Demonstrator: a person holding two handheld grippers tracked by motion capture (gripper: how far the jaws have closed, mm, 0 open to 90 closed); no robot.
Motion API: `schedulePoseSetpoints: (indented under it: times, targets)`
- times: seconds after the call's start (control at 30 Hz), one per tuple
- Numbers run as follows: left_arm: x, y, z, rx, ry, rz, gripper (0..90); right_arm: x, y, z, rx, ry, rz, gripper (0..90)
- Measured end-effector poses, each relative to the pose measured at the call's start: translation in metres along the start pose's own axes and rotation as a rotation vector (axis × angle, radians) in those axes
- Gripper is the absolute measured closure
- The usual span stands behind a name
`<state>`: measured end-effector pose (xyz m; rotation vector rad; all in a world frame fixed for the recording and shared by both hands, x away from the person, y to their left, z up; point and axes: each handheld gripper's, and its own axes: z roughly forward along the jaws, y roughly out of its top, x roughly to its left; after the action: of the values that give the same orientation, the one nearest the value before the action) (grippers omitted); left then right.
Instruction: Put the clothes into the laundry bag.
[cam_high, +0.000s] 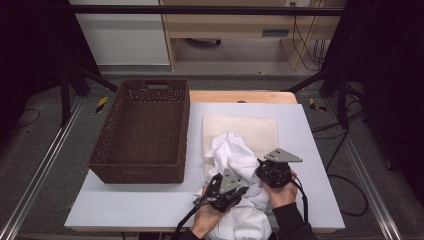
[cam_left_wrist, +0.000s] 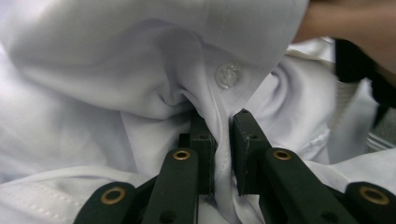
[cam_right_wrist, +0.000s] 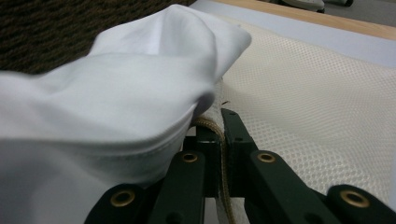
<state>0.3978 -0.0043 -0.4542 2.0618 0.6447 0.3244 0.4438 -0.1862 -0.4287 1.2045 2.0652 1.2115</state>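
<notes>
White shirt (cam_high: 235, 165) lies crumpled on the near part of the bench (cam_high: 310, 150), half over a cream mesh laundry bag (cam_high: 260, 130) and spilling over the bench's front edge toward the person. It looks to me like the shirt is being worked into that bag.

The left hand-held gripper (cam_left_wrist: 219, 126) has its jaws nearly together on a ridge of the shirt's buttoned edge, with a clear button (cam_left_wrist: 228, 74) just beyond its tips. The pinch takes in a narrow fold only, and the jaws have just been closing on it, so I would not trust it yet: a firm tug could pull the cloth out from between the pads.

The right hand-held gripper (cam_right_wrist: 219, 121) is clamped tight on the bag's corded rim (cam_right_wrist: 224, 154), with a loose mound of shirt heaped against its left side and the mesh stretching away to its right. If that hand lifts the rim while the shirt sits on top of it, the mouth may stay closed under the cloth's weight.

Much of the shirt hangs off the bench in front of both hands; its weight could drag the rest off to the floor. A dark wicker basket (cam_high: 142, 130) stands well off to the left of the left hand-held gripper, clear of all this.
</notes>
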Motion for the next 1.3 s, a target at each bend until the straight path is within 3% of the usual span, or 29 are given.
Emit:
schedulePoseSetpoints:
  times: [0.1,0.13,0.23,0.37,0.43,0.47,0.53,0.57,0.6,0.63,0.7,0.73,0.77,0.83,0.87,0.9,0.93,0.97,1.03,1.07,1.1,1.13,1.17,1.2,1.27,1.3]
  targets:
    - [-0.005,0.001,0.009,0.033,0.021,0.024,79.4,0.002,0.002,-0.002,-0.015,-0.009,-0.008,87.4]
    - [-0.001,0.003,0.015,0.067,0.006,0.007,79.5,0.003,0.003,-0.004,-0.024,-0.008,-0.012,87.4]
    - [0.005,0.005,0.019,0.102,-0.005,-0.004,79.6,0.004,0.007,-0.01,-0.065,-0.004,-0.018,87.4]
    - [0.015,0.006,0.024,0.119,-0.032,-0.045,78.2,0.008,0.008,-0.013,-0.075,0.005,-0.041,87.4]
    - [0.015,0.004,0.023,0.104,-0.027,-0.05,73.8,0.01,0.007,-0.012,-0.069,0.014,-0.048,87.4]
    - [0.013,0.003,0.016,0.069,-0.02,-0.04,68.3,0.008,0.005,-0.01,-0.056,0.019,-0.041,87.3]
    - [0.011,0.003,0.011,0.046,-0.026,-0.044,53.4,0.004,0.004,-0.011,-0.048,0.021,-0.035,87.2]
    - [0.009,0.004,-0.004,0.008,-0.024,-0.036,48.0,0.002,0.003,-0.011,-0.047,0.02,-0.029,87.2]
    - [0.009,0.004,-0.004,0.008,-0.024,-0.036,44.2,0.002,0.003,-0.011,-0.047,0.02,-0.029,87.2]
    - [0.009,0.005,-0.013,-0.014,-0.013,-0.035,44.2,0.0,0.002,-0.012,-0.047,0.02,-0.025,87.2]
    - [0.012,0.007,-0.031,-0.058,0.028,-0.037,35.9,-0.001,0.001,-0.012,-0.043,0.019,-0.024,87.1]
    - [0.02,0.007,-0.047,-0.097,0.085,-0.045,34.4,-0.001,0.0,-0.012,-0.044,0.017,-0.024,87.1]
    - [0.02,0.007,-0.047,-0.097,0.085,-0.045,33.3,-0.001,0.0,-0.012,-0.044,0.017,-0.024,87.1]
    - [0.034,0.006,-0.054,-0.118,0.138,-0.072,31.9,0.0,0.001,-0.012,-0.04,0.018,-0.027,87.1]
    - [0.043,0.006,-0.053,-0.113,0.142,-0.099,31.0,0.0,0.001,-0.012,-0.041,0.018,-0.026,87.1]
    - [0.059,0.004,-0.045,-0.079,0.135,-0.155,27.7,0.001,0.001,-0.011,-0.041,0.02,-0.027,87.1]
    - [0.059,0.004,-0.045,-0.079,0.135,-0.155,27.4,0.001,0.001,-0.011,-0.041,0.02,-0.027,87.1]
    - [0.071,0.002,-0.032,-0.04,0.135,-0.172,27.3,0.002,0.0,-0.01,-0.039,0.02,-0.025,87.1]
    - [0.076,0.001,-0.024,-0.022,0.122,-0.181,27.2,0.002,0.0,-0.01,-0.039,0.02,-0.025,87.1]
    - [0.081,-0.002,-0.014,0.004,0.08,-0.216,31.0,0.002,0.0,-0.009,-0.034,0.022,-0.03,87.1]
    - [0.081,-0.002,-0.014,0.004,0.08,-0.216,38.5,0.002,0.0,-0.009,-0.034,0.022,-0.03,87.1]
    - [0.08,-0.003,-0.012,-0.007,0.074,-0.209,45.7,0.003,-0.001,-0.008,-0.026,0.023,-0.022,87.1]
    - [0.076,-0.002,-0.015,-0.024,0.105,-0.185,56.3,0.003,-0.001,-0.008,-0.025,0.021,-0.024,87.1]
    - [0.076,-0.002,-0.015,-0.024,0.105,-0.185,62.4,0.003,-0.001,-0.007,-0.026,0.019,-0.024,87.1]
    - [0.067,0.002,-0.028,-0.089,0.109,-0.167,70.3,0.003,-0.001,-0.008,-0.028,0.012,-0.024,87.2]
    - [0.067,0.002,-0.028,-0.089,0.109,-0.167,72.5,0.003,-0.001,-0.008,-0.028,0.012,-0.024,87.2]
